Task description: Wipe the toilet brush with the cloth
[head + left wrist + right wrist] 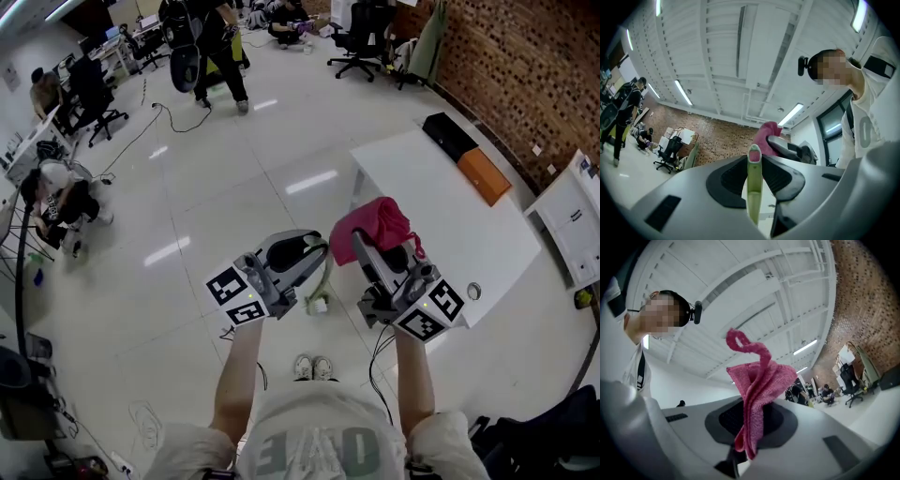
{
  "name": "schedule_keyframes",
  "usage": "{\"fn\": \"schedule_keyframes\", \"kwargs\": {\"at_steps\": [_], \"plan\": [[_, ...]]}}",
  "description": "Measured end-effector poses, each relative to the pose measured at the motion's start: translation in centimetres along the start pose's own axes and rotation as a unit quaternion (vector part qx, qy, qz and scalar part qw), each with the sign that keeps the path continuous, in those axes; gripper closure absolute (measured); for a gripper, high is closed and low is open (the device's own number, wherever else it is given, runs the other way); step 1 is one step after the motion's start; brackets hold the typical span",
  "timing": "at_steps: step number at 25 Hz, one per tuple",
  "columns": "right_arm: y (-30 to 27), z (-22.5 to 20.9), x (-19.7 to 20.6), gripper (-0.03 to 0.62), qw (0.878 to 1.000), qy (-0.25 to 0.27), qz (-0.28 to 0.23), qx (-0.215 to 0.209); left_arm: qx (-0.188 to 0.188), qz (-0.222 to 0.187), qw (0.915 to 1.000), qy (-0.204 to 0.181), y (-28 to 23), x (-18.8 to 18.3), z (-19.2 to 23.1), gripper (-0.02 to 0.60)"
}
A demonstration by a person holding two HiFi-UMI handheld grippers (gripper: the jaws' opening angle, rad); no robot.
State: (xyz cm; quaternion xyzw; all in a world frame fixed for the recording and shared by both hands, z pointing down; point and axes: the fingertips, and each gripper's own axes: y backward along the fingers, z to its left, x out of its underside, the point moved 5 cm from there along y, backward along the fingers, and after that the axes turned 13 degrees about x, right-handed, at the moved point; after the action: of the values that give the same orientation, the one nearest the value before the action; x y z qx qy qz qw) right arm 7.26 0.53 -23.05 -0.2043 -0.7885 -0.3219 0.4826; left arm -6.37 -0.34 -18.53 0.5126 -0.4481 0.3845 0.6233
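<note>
In the head view both grippers are held up in front of the person's chest. My left gripper [314,249] is shut on the pale green handle of the toilet brush [324,279], which hangs down toward the floor. In the left gripper view the green handle [753,185] stands upright between the dark pads, with the pink cloth [767,136] just beyond it. My right gripper [371,246] is shut on the pink cloth [377,223], bunched above its jaws. In the right gripper view the cloth [757,390] is pinched between the pads and sticks up past them.
A white table [450,220] stands to the right, with a black box [448,134] and an orange box [484,174] at its far edge. A white cabinet [572,220] and a brick wall lie further right. People and office chairs are at the back left.
</note>
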Motion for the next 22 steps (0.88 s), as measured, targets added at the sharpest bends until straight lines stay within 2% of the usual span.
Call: {"fn": "schedule_keyframes", "kwargs": {"at_steps": [4, 10, 16, 22], "plan": [[-0.5, 1.1, -0.9, 0.563, 1.000, 0.024, 0.005, -0.019, 0.008, 0.004, 0.9999, -0.012, -0.9, -0.9, -0.8, 0.479], [-0.4, 0.3, 0.2, 0.563, 0.999, 0.032, 0.024, 0.005, 0.017, -0.014, 0.9995, -0.021, -1.2, -3.5, -1.0, 0.479], [1.5, -1.0, 5.7, 0.563, 0.998, -0.026, 0.049, 0.040, 0.028, -0.051, 0.9979, -0.029, -1.3, -6.4, -1.7, 0.479], [1.1, -1.8, 10.1, 0.563, 0.993, -0.063, 0.081, 0.052, 0.017, -0.067, 0.9969, -0.039, -1.1, -9.1, -0.6, 0.479]]}}
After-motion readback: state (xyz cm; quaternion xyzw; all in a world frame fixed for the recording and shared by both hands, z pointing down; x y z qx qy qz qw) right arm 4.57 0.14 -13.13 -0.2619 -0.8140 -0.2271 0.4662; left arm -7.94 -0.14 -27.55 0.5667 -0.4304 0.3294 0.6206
